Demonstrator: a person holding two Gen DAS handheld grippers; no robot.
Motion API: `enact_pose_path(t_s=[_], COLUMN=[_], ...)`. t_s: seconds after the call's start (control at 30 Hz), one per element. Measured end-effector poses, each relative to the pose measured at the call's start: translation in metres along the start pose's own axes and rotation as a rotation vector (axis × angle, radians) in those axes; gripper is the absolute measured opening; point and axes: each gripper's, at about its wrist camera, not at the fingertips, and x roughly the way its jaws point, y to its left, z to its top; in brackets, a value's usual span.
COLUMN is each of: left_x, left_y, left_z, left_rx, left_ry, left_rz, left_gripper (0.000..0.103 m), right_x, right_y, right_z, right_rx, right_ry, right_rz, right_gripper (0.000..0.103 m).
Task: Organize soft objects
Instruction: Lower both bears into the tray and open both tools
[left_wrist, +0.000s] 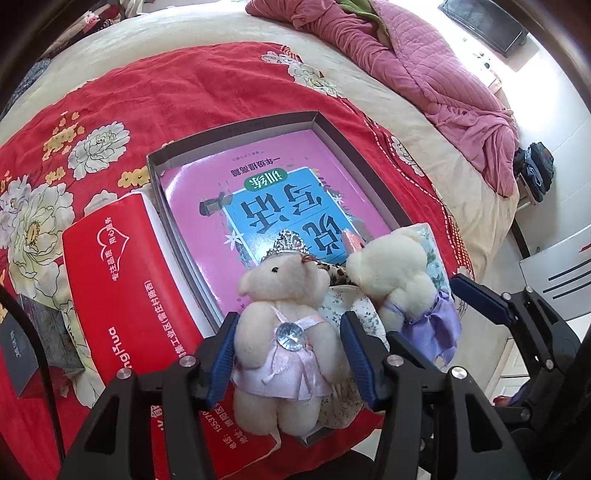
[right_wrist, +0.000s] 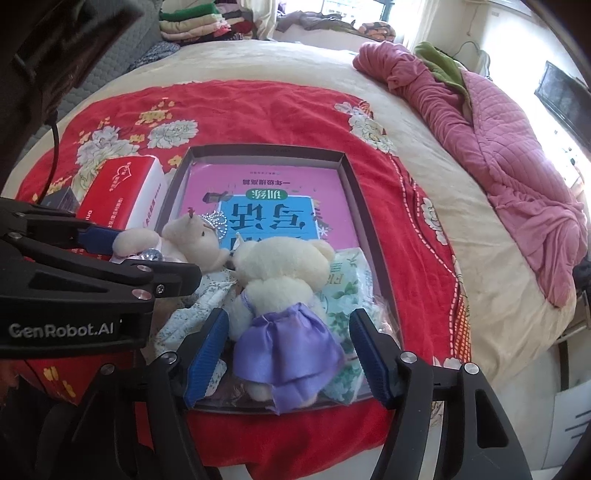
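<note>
Two tongs | left (left_wrist: 290, 360) clamps pink-dressed bear (left_wrist: 284, 328) | right (right_wrist: 288, 354) spread around purple-dressed bear (right_wrist: 284, 306) | housing reads "GenRobot.AI"

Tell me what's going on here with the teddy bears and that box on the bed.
A person is working two handheld grippers over a shallow box on a red floral blanket. The left gripper brackets the bear in the pink dress, its pads close at the bear's sides. The right gripper is open around the bear in the purple dress. Both bears sit at the box's near end, on soft packets over a pink book. A red tissue pack lies beside the box.
</note>
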Motion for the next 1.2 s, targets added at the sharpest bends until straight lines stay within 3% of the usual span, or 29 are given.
enact_pose_path(t_s=[0.17,0.5,0.6,1.2], left_x=[-0.003,-0.006,-0.006,-0.009], left_y=[0.002,0.001,0.001,0.001], left_z=[-0.001,-0.001,-0.002,-0.003], left_rx=[-0.005,0.003,0.002,0.014], left_ry=[-0.006,-0.013,-0.017,-0.02], left_rz=[-0.005,0.002,0.0,0.01], left_gripper=[0.055,0.056,0.064,0.065], right_x=[-0.01,-0.013,-0.02,-0.018], right_y=[-0.001,-0.013,-0.018,-0.019], right_z=[0.001,-0.001,-0.003,-0.003], right_rx=[0.012,0.062,0.078,0.092], right_ry=[-0.032,-0.019,-0.039,-0.025], right_rz=[0.02,-0.056,-0.08,-0.082], right_gripper=[0.07,0.07,0.07,0.07])
